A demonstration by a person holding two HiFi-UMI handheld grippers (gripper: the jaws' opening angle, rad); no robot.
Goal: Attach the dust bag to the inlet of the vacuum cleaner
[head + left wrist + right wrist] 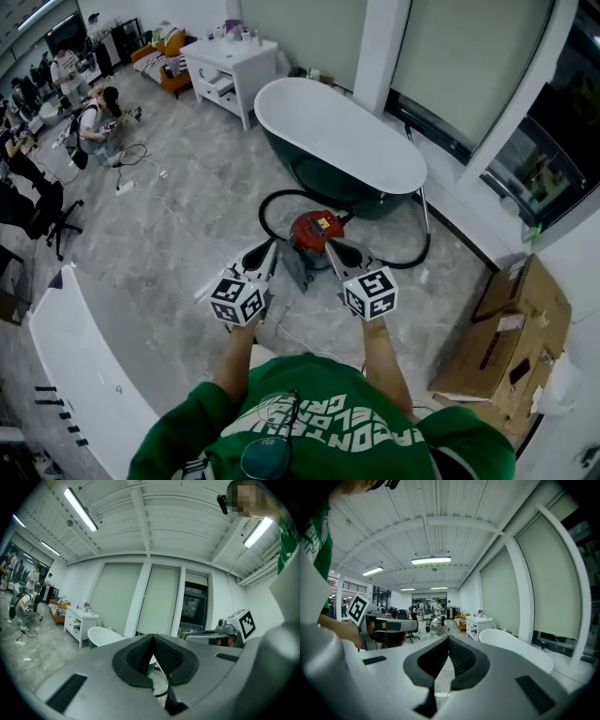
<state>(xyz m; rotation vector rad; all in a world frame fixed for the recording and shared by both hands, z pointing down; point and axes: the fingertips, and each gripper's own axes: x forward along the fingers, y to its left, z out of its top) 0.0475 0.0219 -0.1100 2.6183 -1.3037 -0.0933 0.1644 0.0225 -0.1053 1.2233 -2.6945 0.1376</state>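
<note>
The left gripper [152, 641] has its ribbed pads pressed together with nothing between them, and the right gripper [448, 641] is likewise closed and empty. Both point out across the room rather than down at the work. Past the left jaws stands the bathtub [101, 637]. In the head view the two grippers are held side by side above the floor, and just beyond their tips sits the red vacuum cleaner [314, 232], close against the foot of the tub, with its black hose [272, 202] looped round it. A flat grey piece [296, 269] lies touching the near side of the vacuum; it may be the dust bag, but the view is too small to be sure, and the inlet cannot be made out at all. From here the first risk seems to be reaching down with the jaws closed: they would only push the grey piece along the floor instead of taking it. A thin bag pinched at the wrong spot could crumple or tear, and its opening might then fail to seat squarely on the inlet. The hose loop lies close enough to snag a gripper, or to drag the vacuum sideways if caught. A cardboard box [502, 347] stands well apart on the right.
</note>
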